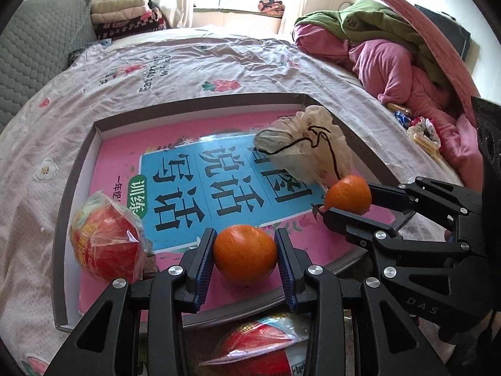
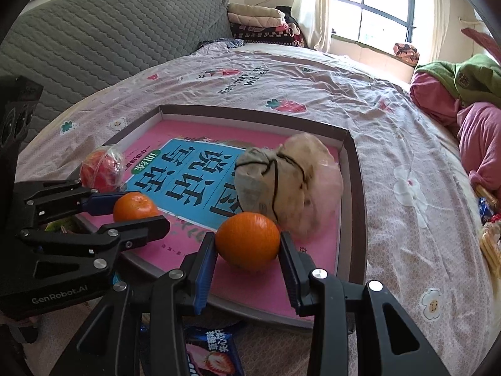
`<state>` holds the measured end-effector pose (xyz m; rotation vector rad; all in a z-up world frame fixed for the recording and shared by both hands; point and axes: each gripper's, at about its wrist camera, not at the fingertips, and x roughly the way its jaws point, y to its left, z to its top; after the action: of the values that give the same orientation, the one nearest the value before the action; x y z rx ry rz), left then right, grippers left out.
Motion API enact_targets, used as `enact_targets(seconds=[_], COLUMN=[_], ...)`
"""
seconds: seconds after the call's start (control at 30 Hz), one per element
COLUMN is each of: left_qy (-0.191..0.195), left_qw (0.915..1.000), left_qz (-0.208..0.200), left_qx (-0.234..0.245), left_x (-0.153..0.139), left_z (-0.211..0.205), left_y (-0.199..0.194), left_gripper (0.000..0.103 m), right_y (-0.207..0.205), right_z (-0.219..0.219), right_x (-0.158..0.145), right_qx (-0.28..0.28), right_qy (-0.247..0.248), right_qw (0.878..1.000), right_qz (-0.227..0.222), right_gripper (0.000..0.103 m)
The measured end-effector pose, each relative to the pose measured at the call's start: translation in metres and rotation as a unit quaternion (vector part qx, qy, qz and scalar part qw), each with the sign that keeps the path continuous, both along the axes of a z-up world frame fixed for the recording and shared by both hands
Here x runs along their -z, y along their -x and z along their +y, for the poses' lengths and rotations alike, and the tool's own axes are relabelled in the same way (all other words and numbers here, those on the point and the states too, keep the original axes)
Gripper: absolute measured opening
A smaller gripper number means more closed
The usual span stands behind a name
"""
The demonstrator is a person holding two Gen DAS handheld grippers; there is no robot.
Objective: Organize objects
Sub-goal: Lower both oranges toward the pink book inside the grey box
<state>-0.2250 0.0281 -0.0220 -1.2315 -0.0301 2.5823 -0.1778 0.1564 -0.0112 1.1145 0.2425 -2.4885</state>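
A shallow grey tray (image 1: 74,169) (image 2: 357,188) lies on the bed with a pink and blue book (image 1: 200,169) (image 2: 188,169) flat inside it. My left gripper (image 1: 245,235) (image 2: 141,210) is shut on an orange (image 1: 244,260) (image 2: 134,205) low over the book's near edge. My right gripper (image 2: 247,236) (image 1: 347,202) is shut on a second orange (image 2: 247,244) (image 1: 347,192) just in front of a pale bag tied with black string (image 1: 307,150) (image 2: 285,185). A plastic-wrapped red apple (image 1: 105,244) (image 2: 101,172) sits at the tray's left side.
Another wrapped red apple (image 1: 263,344) lies outside the tray, under my left gripper. A blue strawberry snack packet (image 2: 213,354) lies below my right gripper. Pink and green bedding (image 1: 391,59) is piled at the right, with snack packets (image 1: 422,131) beside it. A grey headboard (image 2: 94,31) stands on the left.
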Motion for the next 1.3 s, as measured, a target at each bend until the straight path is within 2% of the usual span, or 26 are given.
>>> enact_targets(seconds=[0.17, 1.3], left_qy=[-0.009, -0.009], left_qw=[0.9999, 0.9999], left_qz=[-0.003, -0.002], left_qx=[-0.003, -0.008], left_x=[0.0018, 0.003], left_z=[-0.0032, -0.0041], left_y=[0.0022, 0.0003], left_gripper=[0.04, 0.04], right_y=[0.0005, -0.0064], right_z=[0.0008, 0.0088], right_x=[0.0008, -0.0027], right_qx=[0.002, 0.012], right_qy=[0.005, 0.023], right_qw=[1.0, 1.0], right_qz=[-0.002, 0.0], right_gripper=[0.04, 0.04])
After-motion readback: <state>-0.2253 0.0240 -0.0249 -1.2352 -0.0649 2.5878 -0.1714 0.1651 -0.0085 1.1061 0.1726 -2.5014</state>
